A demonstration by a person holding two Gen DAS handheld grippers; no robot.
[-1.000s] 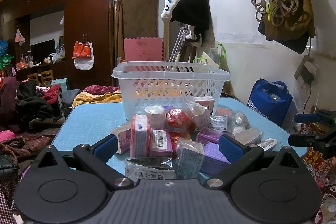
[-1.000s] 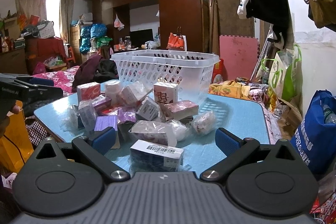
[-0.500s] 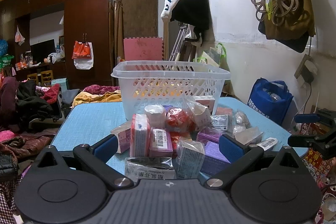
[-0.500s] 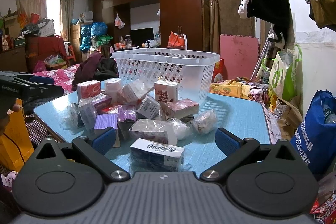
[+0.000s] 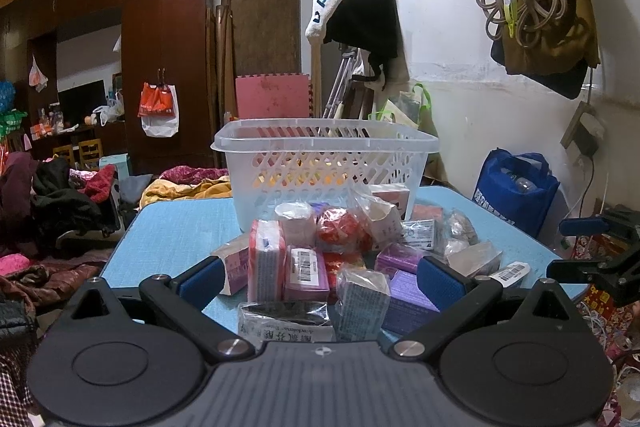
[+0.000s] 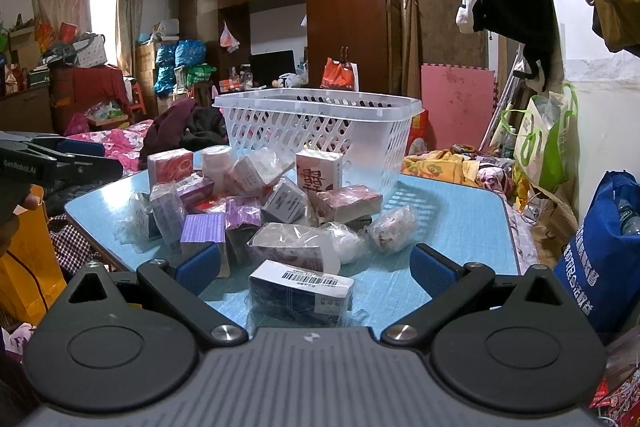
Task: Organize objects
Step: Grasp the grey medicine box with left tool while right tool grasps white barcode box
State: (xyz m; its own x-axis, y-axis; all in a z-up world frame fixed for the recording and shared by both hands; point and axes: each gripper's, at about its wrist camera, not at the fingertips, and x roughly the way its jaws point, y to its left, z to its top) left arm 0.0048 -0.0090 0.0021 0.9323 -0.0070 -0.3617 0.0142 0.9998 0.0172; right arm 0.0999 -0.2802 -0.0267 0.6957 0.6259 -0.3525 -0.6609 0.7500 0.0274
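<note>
Boxes [image 5: 308, 269] crowd a blue table [image 5: 180, 227] before a basket [image 5: 324, 163].

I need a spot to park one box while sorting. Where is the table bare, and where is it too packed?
Bare table lies right of the pile, between the basket and the table's right edge. A second bare patch lies left of the basket, seen from the left wrist. The pile of boxes in front of the basket is crowded, packets touching and overlapping.
</note>
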